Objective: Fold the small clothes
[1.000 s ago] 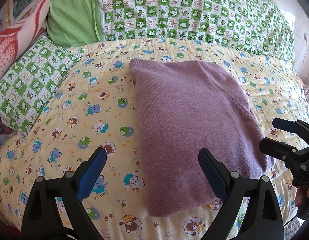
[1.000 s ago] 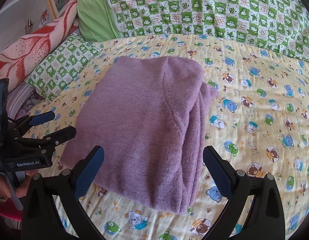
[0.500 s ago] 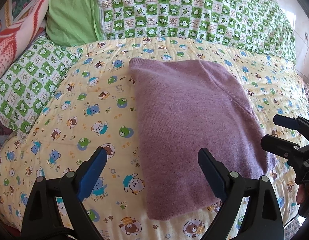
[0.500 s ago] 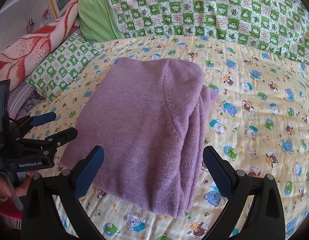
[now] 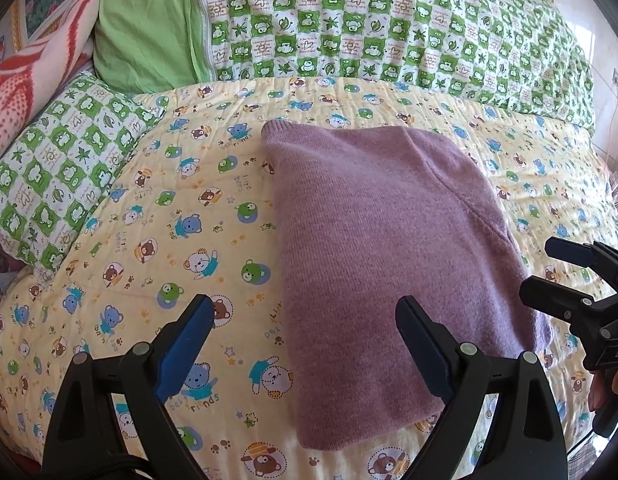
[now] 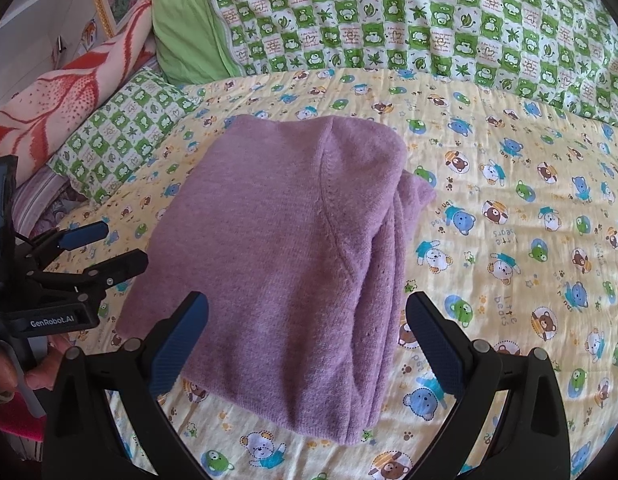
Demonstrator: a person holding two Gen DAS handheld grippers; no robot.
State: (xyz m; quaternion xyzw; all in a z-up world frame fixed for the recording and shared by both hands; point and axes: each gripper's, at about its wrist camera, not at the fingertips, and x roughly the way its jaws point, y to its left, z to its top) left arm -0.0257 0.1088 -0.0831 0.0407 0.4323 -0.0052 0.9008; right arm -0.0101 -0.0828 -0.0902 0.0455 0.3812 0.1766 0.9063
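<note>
The folded sweater (image 5: 393, 264) lies on the bed quilt (image 5: 181, 216), ahead of both grippers. The left gripper (image 5: 305, 344) sits over the sweater's near left edge, the right gripper (image 6: 307, 338) over its near middle (stacked folds face that gripper's right). Beyond the sweater, a long pillow (image 5: 389, 28) lies across the bed; a smaller pillow (image 5: 57, 168) lies far left of the left gripper.

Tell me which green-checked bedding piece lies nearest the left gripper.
The small checked pillow, beside the left gripper; the big checked quilt lies farther back.
</note>
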